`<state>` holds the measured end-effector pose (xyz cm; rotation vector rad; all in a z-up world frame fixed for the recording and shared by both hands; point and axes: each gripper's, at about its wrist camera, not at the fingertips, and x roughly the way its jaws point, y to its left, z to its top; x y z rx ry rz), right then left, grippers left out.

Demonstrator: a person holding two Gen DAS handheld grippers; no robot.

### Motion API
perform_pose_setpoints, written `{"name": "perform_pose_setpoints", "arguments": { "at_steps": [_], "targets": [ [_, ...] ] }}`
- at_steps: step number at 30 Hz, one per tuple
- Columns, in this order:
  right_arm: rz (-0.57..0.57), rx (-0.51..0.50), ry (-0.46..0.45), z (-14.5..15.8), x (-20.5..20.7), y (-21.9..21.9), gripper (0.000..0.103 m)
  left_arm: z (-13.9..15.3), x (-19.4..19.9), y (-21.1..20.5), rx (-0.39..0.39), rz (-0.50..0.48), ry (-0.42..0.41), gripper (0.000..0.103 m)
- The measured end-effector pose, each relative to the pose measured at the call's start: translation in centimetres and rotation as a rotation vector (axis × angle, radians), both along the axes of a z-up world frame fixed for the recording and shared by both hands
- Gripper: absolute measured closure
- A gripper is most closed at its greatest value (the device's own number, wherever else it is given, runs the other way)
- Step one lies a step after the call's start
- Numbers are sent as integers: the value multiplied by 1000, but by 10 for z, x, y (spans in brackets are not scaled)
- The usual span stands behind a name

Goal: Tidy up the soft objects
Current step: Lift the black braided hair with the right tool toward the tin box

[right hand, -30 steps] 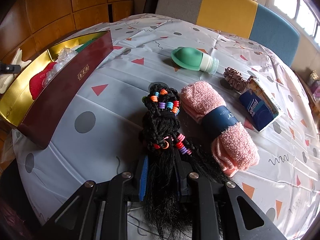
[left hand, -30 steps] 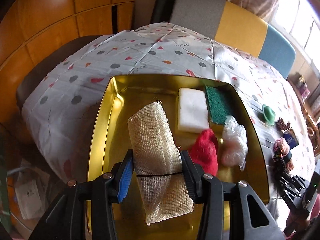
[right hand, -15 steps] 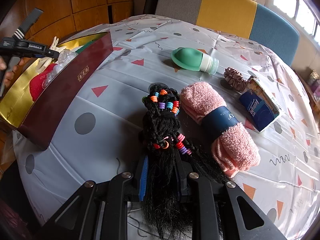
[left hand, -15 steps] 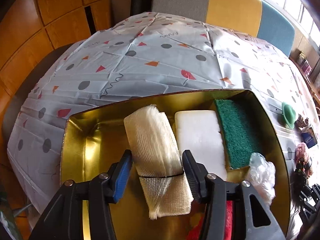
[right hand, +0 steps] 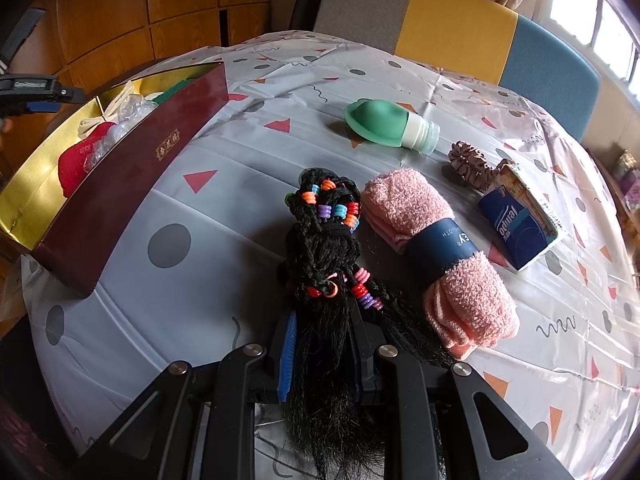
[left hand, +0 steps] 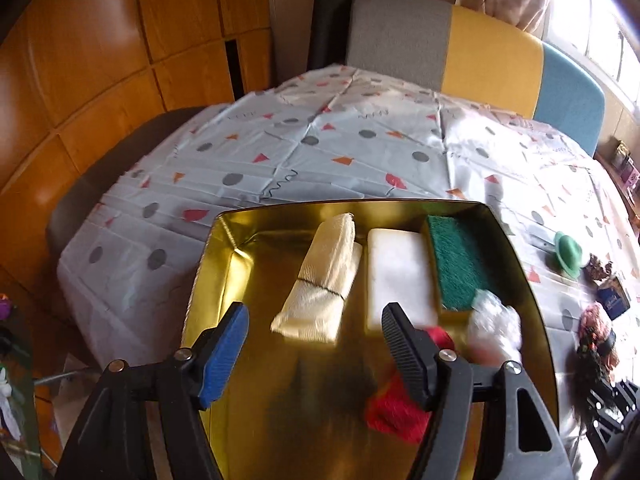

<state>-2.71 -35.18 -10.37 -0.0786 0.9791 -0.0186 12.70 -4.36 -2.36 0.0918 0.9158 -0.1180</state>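
Inside gold box (left hand: 224, 248), gauze roll (left hand: 324, 280) lying released at 12 o'clock of my left gripper (left hand: 314, 330), jaws just been opening, nothing between. Right gripper (right hand: 322, 354) clamping beaded black braid (right hand: 324, 240); pink towel roll (right hand: 436, 256), scrunchie (right hand: 468, 162) waiting at 2 o'clock.

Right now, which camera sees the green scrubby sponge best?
The left wrist view. There the green scouring pad lies in full sight in the gold tray, next to the white sponge. The right wrist view shows only a green sliver of it above the tray's dark red wall.
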Motion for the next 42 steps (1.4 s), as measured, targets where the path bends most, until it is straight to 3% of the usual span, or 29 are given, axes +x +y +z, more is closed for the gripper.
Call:
{"name": "perform_pose_setpoints", "arguments": {
  "at_steps": [8,16,24,30,34,38,42],
  "targets": [
    [-6,-27,-6,-1,-1,4,81,23,-73,9,-13,34,-108,33],
    [-18,-52,-8,-1,-2,7,81,24,-102,23,-24,72,-128,33],
    [-37,-48,4,0,0,8,82,22,-118,36,-24,92,-141,33],
    [-57,48,48,6,2,7,83,24,-121,48,-32,116,-155,33],
    [-75,114,30,17,1,11,84,23,-121,54,-37,120,-156,33],
    [-83,124,15,25,2,16,84,21,-120,58,-46,120,-147,33],
    [-84,96,58,13,5,21,84,20,-122,60,-50,120,-146,33]
  ]
}}
